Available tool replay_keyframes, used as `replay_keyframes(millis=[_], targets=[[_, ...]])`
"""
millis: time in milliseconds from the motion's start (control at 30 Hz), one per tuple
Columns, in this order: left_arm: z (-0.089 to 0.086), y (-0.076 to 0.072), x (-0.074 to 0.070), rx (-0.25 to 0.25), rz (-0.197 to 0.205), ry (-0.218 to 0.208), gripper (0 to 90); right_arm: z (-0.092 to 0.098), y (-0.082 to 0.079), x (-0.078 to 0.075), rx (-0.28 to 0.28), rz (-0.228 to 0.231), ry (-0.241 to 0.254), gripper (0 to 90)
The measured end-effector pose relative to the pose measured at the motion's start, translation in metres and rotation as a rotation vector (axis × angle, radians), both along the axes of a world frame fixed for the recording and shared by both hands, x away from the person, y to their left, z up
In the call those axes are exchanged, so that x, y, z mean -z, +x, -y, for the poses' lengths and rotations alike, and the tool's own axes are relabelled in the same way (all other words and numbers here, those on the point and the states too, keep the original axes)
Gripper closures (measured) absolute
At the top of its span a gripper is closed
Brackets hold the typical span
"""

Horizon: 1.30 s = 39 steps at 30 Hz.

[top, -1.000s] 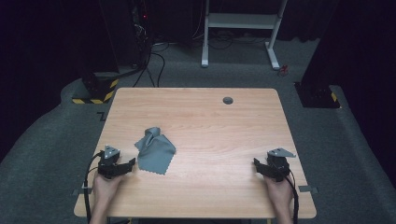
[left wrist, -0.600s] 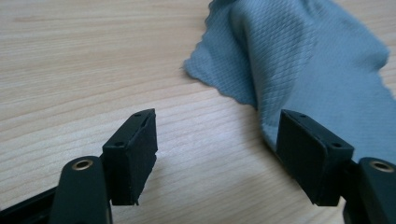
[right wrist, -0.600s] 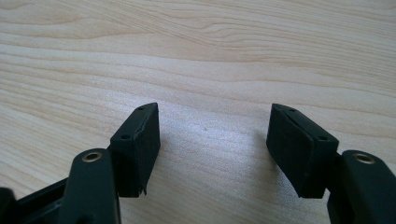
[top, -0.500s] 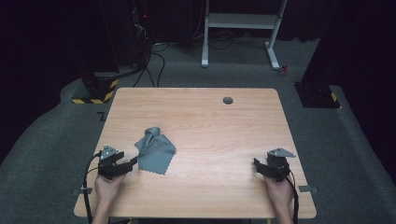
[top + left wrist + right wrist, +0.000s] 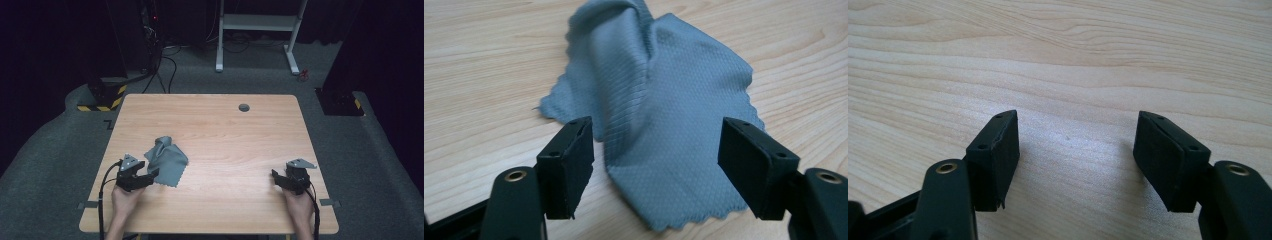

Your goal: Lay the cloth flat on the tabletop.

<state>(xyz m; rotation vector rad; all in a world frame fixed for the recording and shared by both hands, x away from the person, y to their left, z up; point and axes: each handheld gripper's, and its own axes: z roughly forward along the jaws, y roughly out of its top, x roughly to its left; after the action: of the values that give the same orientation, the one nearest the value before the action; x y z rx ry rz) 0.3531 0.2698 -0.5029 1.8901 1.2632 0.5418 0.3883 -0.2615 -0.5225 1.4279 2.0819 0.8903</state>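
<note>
Wooden table (image 5: 225,130); left claw (image 5: 154,173) nearer cloth (image 5: 167,161)

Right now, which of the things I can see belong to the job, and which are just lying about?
Part of the job:
- grey cloth, crumpled on the table
- left claw, open at the cloth's near edge
- right claw, open over bare wood

Just lying about:
- round dark cap near the far edge
- white frame on the floor

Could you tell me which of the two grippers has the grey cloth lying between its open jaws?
The left gripper: the cloth lies on the table between its spread jaws, untouched by the pads. The right gripper frames only bare wooden table.
</note>
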Motion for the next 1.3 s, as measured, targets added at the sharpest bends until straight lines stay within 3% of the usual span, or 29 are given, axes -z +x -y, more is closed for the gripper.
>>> replay_keyframes(millis=[200, 433, 800, 1000, 1167, 1267, 1300], targets=[[0.014, 0.010, 0.005, 0.017, -0.017, 0.019, 29.7, 0.000, 0.000, 0.000, 0.000, 0.000, 0.000, 34.8], [0.020, 0.024, 0.015, -0.020, -0.035, 0.010, 27.8, 0.000, 0.000, 0.000, 0.000, 0.000, 0.000, 34.9], [0.036, 0.049, 0.020, -0.061, -0.054, 0.105, 25.9, 0.000, 0.000, 0.000, 0.001, 0.000, 0.000, 34.9], [0.038, 0.055, 0.022, -0.072, -0.057, 0.102, 28.6, 0.000, 0.000, 0.000, 0.001, 0.000, 0.000, 34.9], [0.040, 0.055, 0.020, -0.043, -0.040, 0.104, 53.5, 0.000, 0.000, 0.000, 0.000, 0.000, 0.000, 34.9], [0.042, 0.057, 0.018, -0.025, -0.044, 0.106, 71.8, 0.000, 0.000, 0.000, 0.000, 0.001, 0.000, 34.9], [0.043, 0.058, 0.018, -0.020, -0.048, 0.111, 82.0, 0.000, 0.000, 0.000, 0.000, 0.000, 0.000, 34.9]])
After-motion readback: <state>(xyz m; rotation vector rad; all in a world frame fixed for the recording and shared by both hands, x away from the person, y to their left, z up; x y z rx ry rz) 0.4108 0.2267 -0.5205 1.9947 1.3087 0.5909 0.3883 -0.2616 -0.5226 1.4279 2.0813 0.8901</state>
